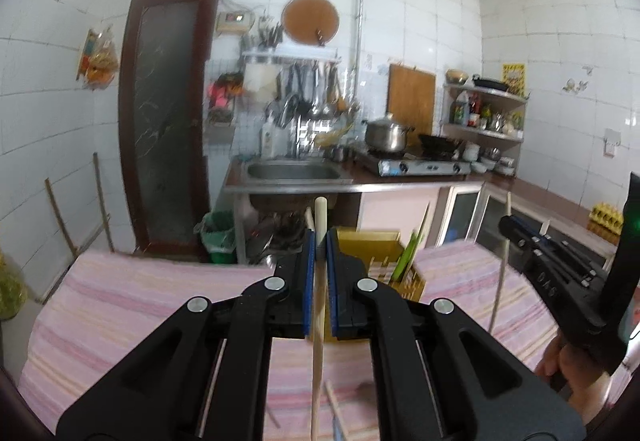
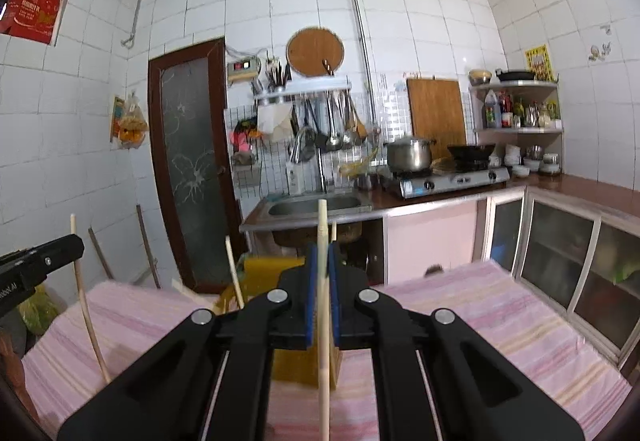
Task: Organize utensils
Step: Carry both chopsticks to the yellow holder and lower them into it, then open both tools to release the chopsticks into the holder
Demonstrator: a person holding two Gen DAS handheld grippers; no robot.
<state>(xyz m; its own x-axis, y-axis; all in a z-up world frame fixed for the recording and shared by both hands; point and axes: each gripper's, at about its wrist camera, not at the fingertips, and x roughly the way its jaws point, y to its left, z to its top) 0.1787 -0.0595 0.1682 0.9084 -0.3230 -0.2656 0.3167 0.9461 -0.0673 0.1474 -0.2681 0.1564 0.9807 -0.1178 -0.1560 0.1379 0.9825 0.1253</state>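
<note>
The left gripper (image 1: 320,241) is clamping 1 pale wooden chopstick (image 1: 319,301) between its blue pads, the stick standing nearly upright with its rounded top poking above the fingertips and its lower end running down past the bottom of the left wrist view. Beneath it, 1 more loose chopstick (image 1: 335,407) is lying on the pink striped cloth (image 1: 140,305) that is covering the counter. Just behind the left gripper, a yellow utensil holder (image 1: 366,247) is sitting on the cloth, with a green-handled utensil (image 1: 406,257) leaning in it. Further right, the right gripper (image 2: 322,259) is likewise closed on 1 second chopstick (image 2: 323,321), held close to vertical and rising above its tips; a hand (image 1: 568,361) is showing at its handle in the left wrist view. In the right wrist view the yellow holder is sitting directly behind the pads, partly hidden. Beyond the counter, a brown-framed glass door (image 2: 188,161) is standing at the left, a steel sink (image 2: 316,205) in the middle with ladles hanging above, then a gas stove (image 2: 452,177) carrying a steel pot (image 2: 410,153) and a dark wok, and corner shelves of bottles at the right against white tiled walls.
</note>
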